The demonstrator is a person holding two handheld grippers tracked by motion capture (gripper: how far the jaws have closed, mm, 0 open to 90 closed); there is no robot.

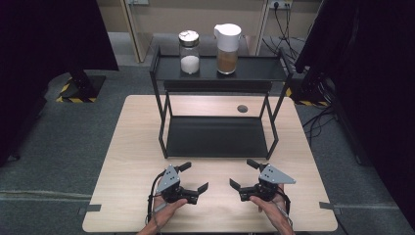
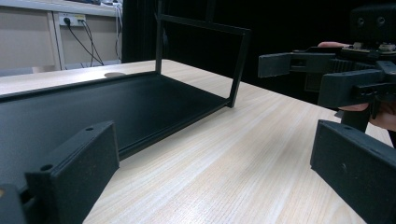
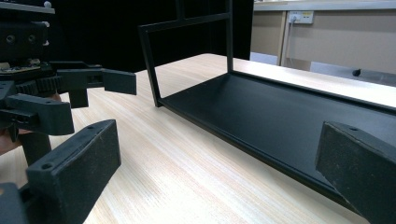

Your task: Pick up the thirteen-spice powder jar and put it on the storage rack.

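On the near half of the tabletop [image 1: 127, 147] two tools sit side by side, one in each hand, neither holding anything. Left tool [image 1: 194, 176] has both jaws spread wide, aimed toward the middle; right tool [image 1: 243, 174] mirrors it, jaws likewise spread and empty. Each carries one grey three-cornered plate on top, and each trails one cable back along the forearm.

Just beyond them stands one black rack [image 1: 164, 122] with two levels — a lower shelf resting low on the tabletop and an upper shelf raised on thin legs. From the left gripper view the left tool [image 2: 210, 158] looks across bare wood, with the rack's lower shelf [image 2: 107, 107] to its left and the right tool [image 2: 322, 74] facing it from the right. From the right gripper view the right tool [image 3: 215, 163] sees the same in reverse: lower shelf [image 3: 280, 116] on the right, left tool [image 3: 88, 88] on the left. Both tools are near the rack's front edge but apart from it.

Two containers stand on the upper shelf at the far side, well apart from the tools — one glass jar [image 1: 189, 53] with white contents on the left, and one jug [image 1: 227, 43] with a white lid and brown contents just right of it. One round grommet hole [image 1: 242, 108] marks the tabletop behind the lower shelf.
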